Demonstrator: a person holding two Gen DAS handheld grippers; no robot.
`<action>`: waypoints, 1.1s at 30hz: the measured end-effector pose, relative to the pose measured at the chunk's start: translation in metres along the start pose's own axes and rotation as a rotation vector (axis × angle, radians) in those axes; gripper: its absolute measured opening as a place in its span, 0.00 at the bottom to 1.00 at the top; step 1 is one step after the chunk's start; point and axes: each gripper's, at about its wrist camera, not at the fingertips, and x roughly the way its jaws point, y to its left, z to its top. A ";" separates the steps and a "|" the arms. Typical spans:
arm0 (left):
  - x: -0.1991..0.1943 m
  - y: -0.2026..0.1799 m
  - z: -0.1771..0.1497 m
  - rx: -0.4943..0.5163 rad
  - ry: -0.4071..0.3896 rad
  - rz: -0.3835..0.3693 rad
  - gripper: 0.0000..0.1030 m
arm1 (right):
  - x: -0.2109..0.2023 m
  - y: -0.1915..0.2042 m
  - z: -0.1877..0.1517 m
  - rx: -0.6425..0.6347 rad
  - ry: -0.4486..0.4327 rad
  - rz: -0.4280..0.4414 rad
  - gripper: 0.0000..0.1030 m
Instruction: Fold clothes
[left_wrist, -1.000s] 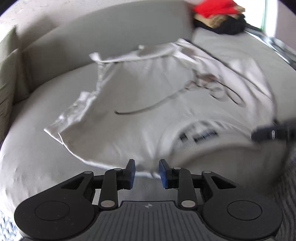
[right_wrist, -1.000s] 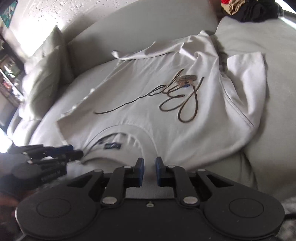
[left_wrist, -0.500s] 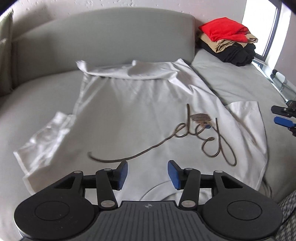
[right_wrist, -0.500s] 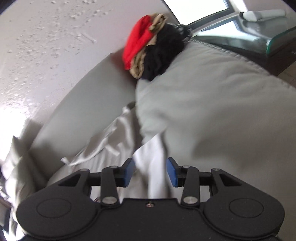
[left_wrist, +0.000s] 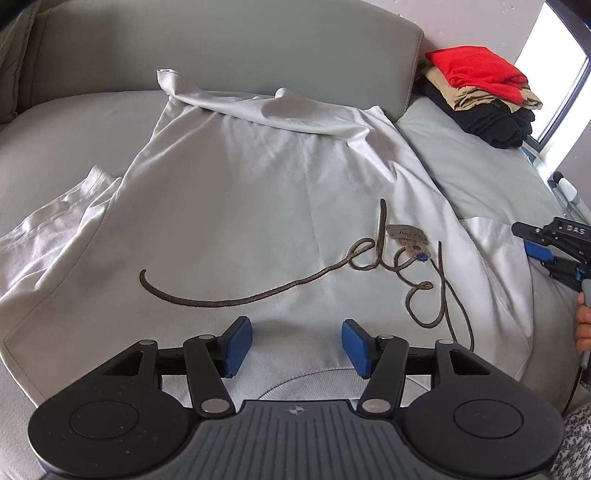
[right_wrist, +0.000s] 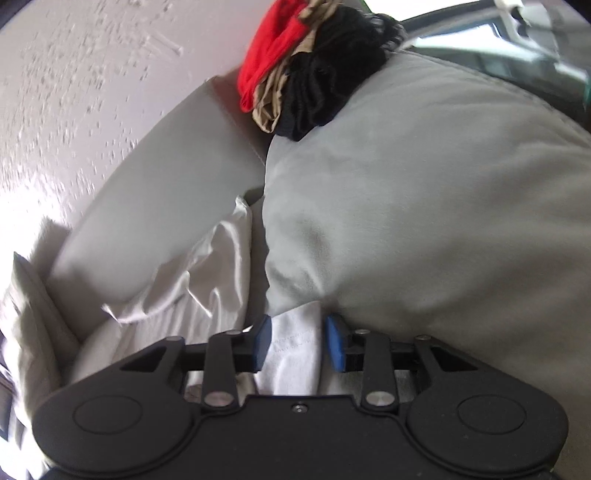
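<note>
A white T-shirt (left_wrist: 236, 206) with a dark cursive script across the chest lies spread front-up on a grey sofa, collar toward me. My left gripper (left_wrist: 296, 347) hovers open just above the shirt near the collar, nothing between its blue pads. My right gripper (left_wrist: 532, 242) enters from the right edge of the left wrist view, beside the shirt's right sleeve (left_wrist: 495, 258). In the right wrist view the right gripper (right_wrist: 299, 345) is open, with the white sleeve hem (right_wrist: 295, 347) lying between its pads.
A stack of folded clothes (left_wrist: 480, 96), red on tan on black, rests on the sofa's right arm; the same folded stack (right_wrist: 317, 62) shows at the top of the right wrist view. The sofa backrest (left_wrist: 221, 48) rises behind the shirt. A cushion (right_wrist: 26, 325) sits far left.
Both grippers went from shut to open. The left one rose and pulled back from the collar. The right one swung over to the shirt's right sleeve.
</note>
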 end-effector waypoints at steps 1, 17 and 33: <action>0.000 -0.001 0.000 0.006 -0.001 0.002 0.57 | -0.001 0.001 -0.001 -0.011 0.001 -0.013 0.10; -0.002 -0.014 -0.009 0.082 -0.025 0.068 0.59 | -0.068 0.015 -0.017 -0.110 -0.174 -0.354 0.02; -0.026 -0.005 -0.017 0.070 -0.104 0.113 0.57 | -0.109 0.058 -0.065 -0.119 -0.263 -0.113 0.26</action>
